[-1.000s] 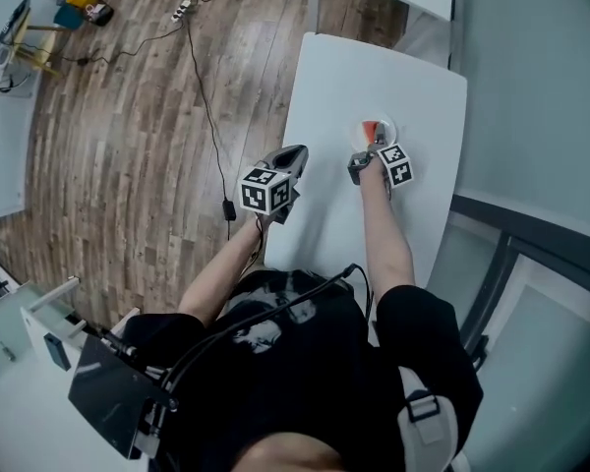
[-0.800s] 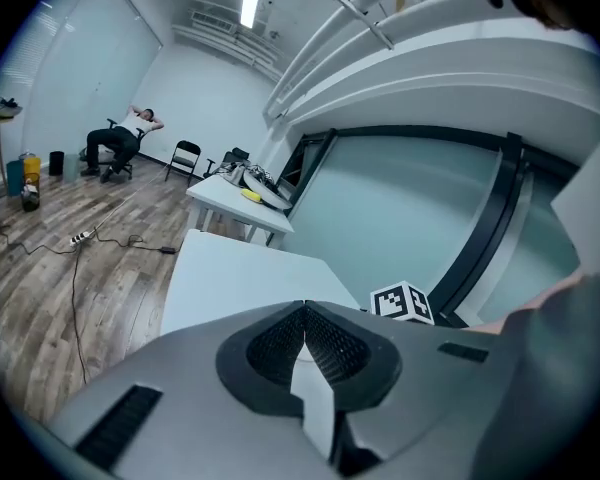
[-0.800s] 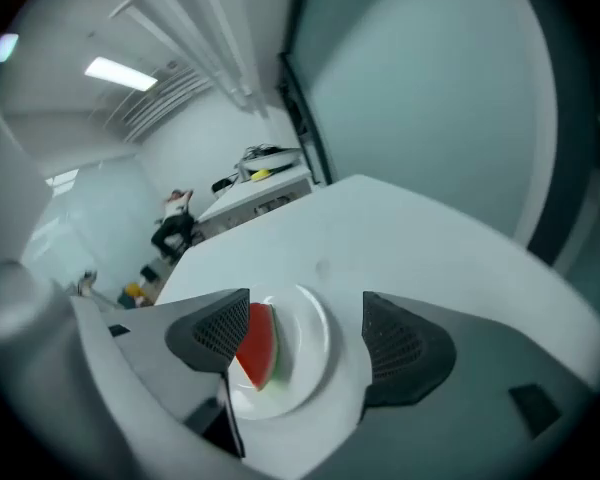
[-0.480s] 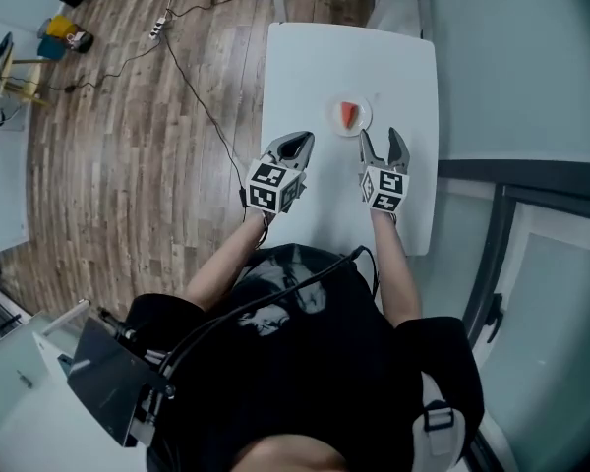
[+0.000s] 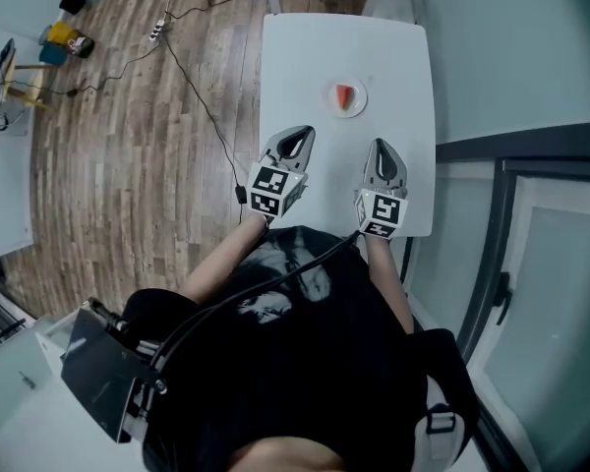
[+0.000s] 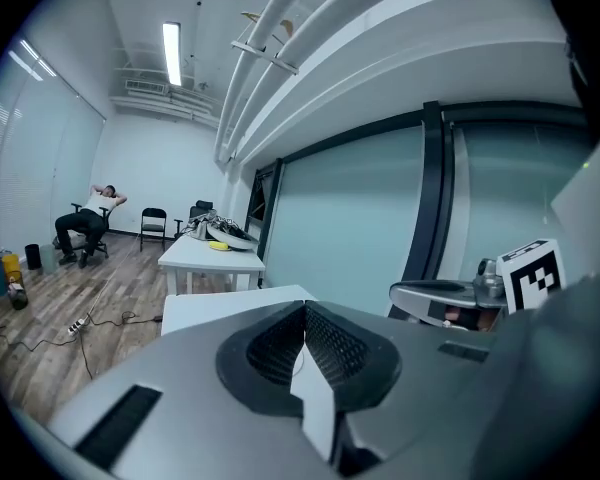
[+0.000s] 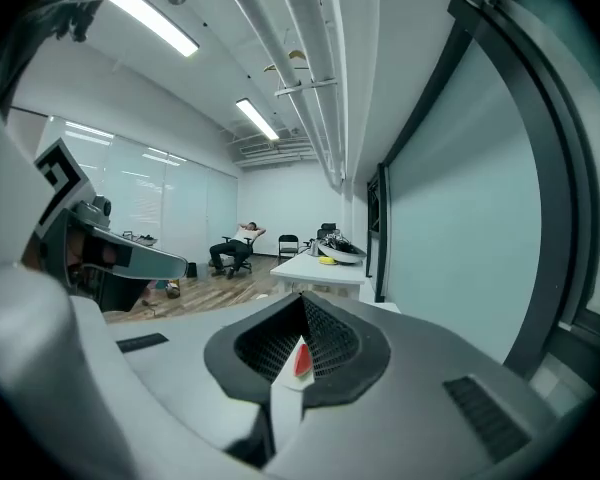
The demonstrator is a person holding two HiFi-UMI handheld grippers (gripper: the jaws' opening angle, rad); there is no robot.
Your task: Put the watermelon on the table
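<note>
A red watermelon slice (image 5: 345, 95) lies on a small white plate (image 5: 332, 96) toward the far half of the white table (image 5: 305, 57). Both grippers hover over the table's near end, well short of the plate. My left gripper (image 5: 296, 137) is shut and empty, its dark pads meeting (image 6: 305, 306). My right gripper (image 5: 383, 147) is also shut with nothing in it (image 7: 302, 300). Through the small gap below its tips, the right gripper view shows the watermelon slice (image 7: 301, 360) far ahead on the plate. The left gripper view shows the right gripper's marker cube (image 6: 533, 274) to its right.
Wooden floor with a black cable and a power strip (image 5: 157, 29) lies left of the table. A glass wall with a dark frame (image 5: 501, 165) runs along the right. Farther off stand another white table (image 6: 212, 252) and a person in a chair (image 6: 85, 226).
My right gripper left the watermelon on the plate, drew back toward me while open, then shut. The left gripper also pulled back a little, staying shut.
</note>
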